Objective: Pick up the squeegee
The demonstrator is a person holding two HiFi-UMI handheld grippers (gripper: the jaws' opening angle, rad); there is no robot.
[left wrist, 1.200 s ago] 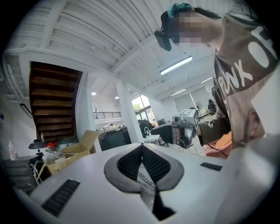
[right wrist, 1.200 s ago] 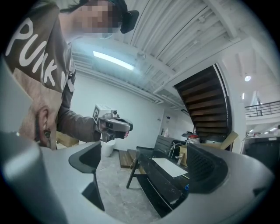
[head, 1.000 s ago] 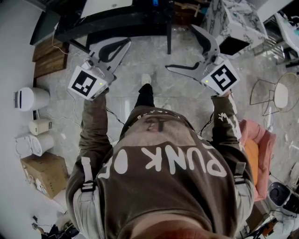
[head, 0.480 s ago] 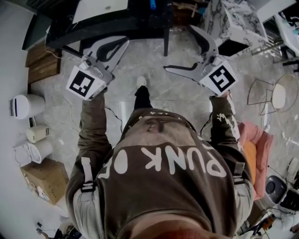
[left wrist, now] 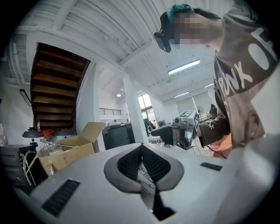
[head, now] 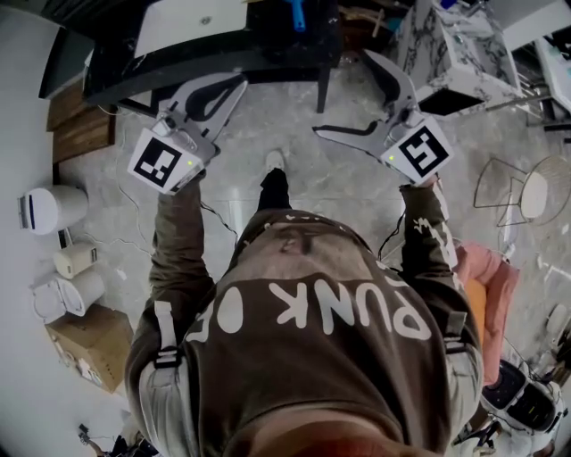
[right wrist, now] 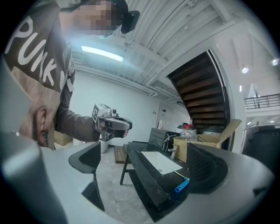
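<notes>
Short of the table [head: 214,55], the left gripper [head: 237,86] is keeping its jaws together, empty; the right gripper [head: 345,93] is gaping wide. On the table, the squeegee [head: 295,14] is lying beside a white sink [head: 183,25]. The shirt [head: 303,357] is showing "PUNK".

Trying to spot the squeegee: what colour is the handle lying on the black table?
The handle is blue, clearest in the right gripper view.
</notes>
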